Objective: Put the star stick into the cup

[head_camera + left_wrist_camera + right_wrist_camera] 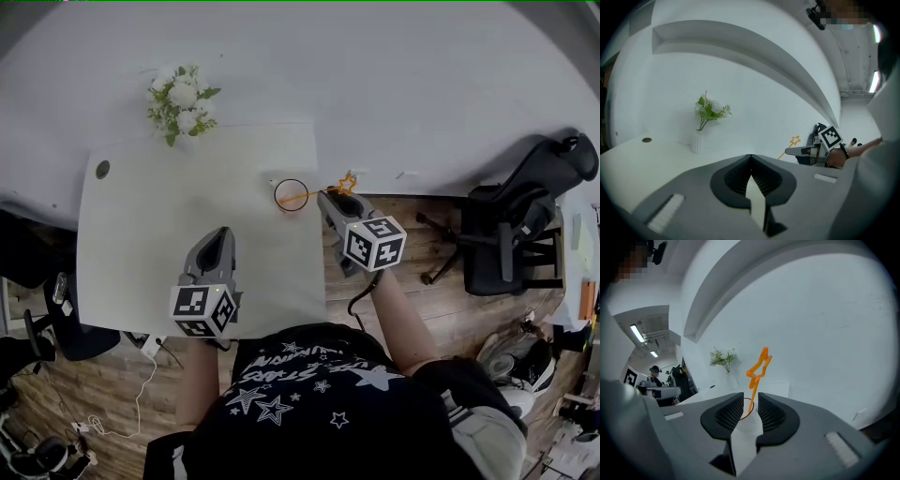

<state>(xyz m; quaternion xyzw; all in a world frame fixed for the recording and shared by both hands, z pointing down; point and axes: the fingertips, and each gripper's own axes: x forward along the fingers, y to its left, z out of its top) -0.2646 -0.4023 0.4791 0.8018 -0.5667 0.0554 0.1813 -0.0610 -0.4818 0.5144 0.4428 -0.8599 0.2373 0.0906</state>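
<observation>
A clear cup (292,195) stands near the right edge of the white table (169,225). The orange star stick (348,182) sits in it, leaning right over the rim, its star past the table edge. My right gripper (331,199) is just right of the cup, under the star. In the right gripper view its jaws (750,400) stand a little apart, open, with the stick (759,365) and cup (748,414) showing through the gap. My left gripper (220,236) hovers over the table's near side, shut on nothing (750,158).
A white vase of flowers (183,101) stands at the table's far edge. A cable hole (102,170) is at the far left corner. A black office chair (520,220) stands on the wood floor to the right.
</observation>
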